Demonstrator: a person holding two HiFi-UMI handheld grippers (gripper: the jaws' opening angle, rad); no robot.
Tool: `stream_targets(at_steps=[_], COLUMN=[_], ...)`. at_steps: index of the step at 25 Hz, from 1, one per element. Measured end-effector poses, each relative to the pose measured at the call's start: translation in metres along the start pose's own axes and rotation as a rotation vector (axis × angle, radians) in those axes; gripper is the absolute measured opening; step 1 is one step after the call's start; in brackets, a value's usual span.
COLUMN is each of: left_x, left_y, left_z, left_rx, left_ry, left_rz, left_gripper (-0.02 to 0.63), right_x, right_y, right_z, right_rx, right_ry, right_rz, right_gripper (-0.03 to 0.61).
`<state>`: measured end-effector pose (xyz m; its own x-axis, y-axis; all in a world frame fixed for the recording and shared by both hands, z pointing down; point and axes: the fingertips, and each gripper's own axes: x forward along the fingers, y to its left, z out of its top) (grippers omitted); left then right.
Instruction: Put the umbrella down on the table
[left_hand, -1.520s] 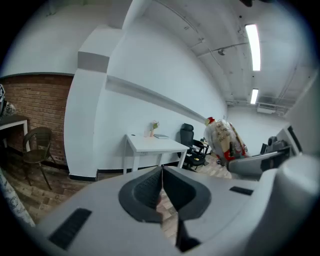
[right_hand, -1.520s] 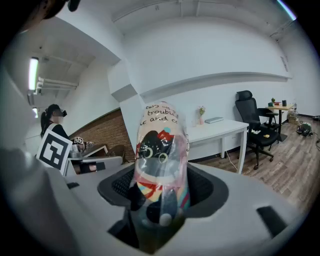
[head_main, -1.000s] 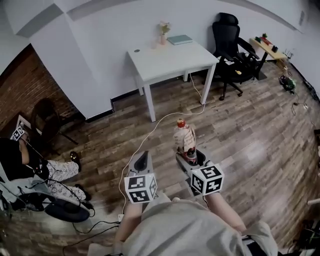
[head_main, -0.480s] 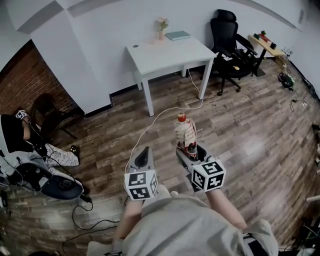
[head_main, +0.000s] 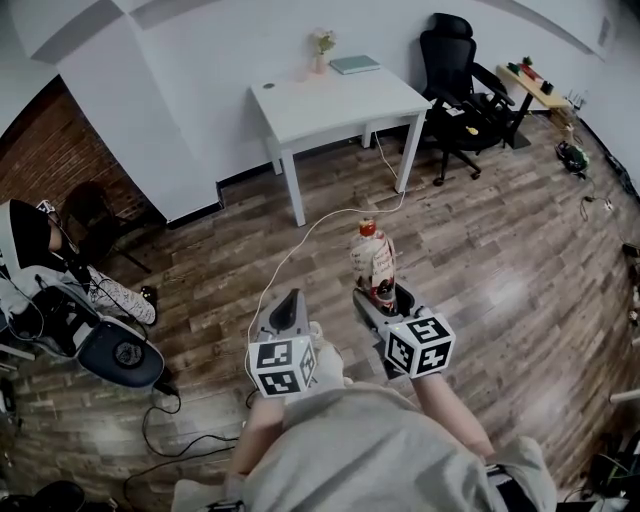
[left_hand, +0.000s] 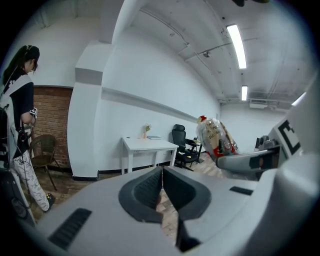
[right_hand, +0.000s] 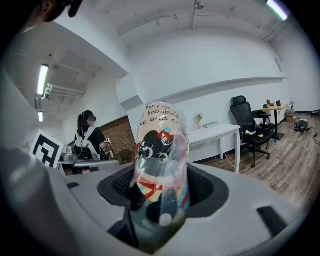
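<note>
A folded umbrella (head_main: 372, 262) in a clear printed sleeve stands upright between the jaws of my right gripper (head_main: 381, 301), which is shut on its lower end. In the right gripper view the umbrella (right_hand: 160, 165) fills the middle, with the right gripper (right_hand: 162, 202) pressing on its sides. Beside it on the left, my left gripper (head_main: 288, 312) is shut and holds nothing; in its own view the left gripper (left_hand: 161, 174) has its pads touching. The white table (head_main: 345, 105) stands ahead by the wall, well beyond both grippers, with the umbrella (left_hand: 216, 137) seen off to the right.
A book (head_main: 356, 64) and a small vase (head_main: 320, 45) sit at the table's far edge. A black office chair (head_main: 455, 75) stands to its right, with a side desk (head_main: 540, 92) beyond. A cable (head_main: 300, 250) runs over the wooden floor. At the left are a person (head_main: 30, 250) and a round stool (head_main: 118, 355).
Both grippers and the umbrella keep their pose. The view has crept forward toward the table, and the person at the left has shifted along the left edge.
</note>
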<state>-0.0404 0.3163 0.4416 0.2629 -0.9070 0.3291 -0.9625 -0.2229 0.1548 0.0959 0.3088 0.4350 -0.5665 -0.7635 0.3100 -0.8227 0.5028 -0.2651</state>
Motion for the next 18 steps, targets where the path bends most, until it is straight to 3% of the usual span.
stream_targets(at_steps=[10, 18], left_x=[0.004, 0.035], left_y=[-0.021, -0.009], left_z=[-0.013, -0.018], left_rx=[0.011, 0.003], left_ry=[-0.018, -0.025], left_rz=[0.006, 0.004], left_gripper=[0.009, 0.009], right_x=[-0.013, 0.016], right_y=[-0.018, -0.034], right_z=[-0.012, -0.014], right_rx=[0.009, -0.001], right_ry=[-0.013, -0.015], right_rz=[0.01, 0.012], right_gripper=[0.272, 0.272])
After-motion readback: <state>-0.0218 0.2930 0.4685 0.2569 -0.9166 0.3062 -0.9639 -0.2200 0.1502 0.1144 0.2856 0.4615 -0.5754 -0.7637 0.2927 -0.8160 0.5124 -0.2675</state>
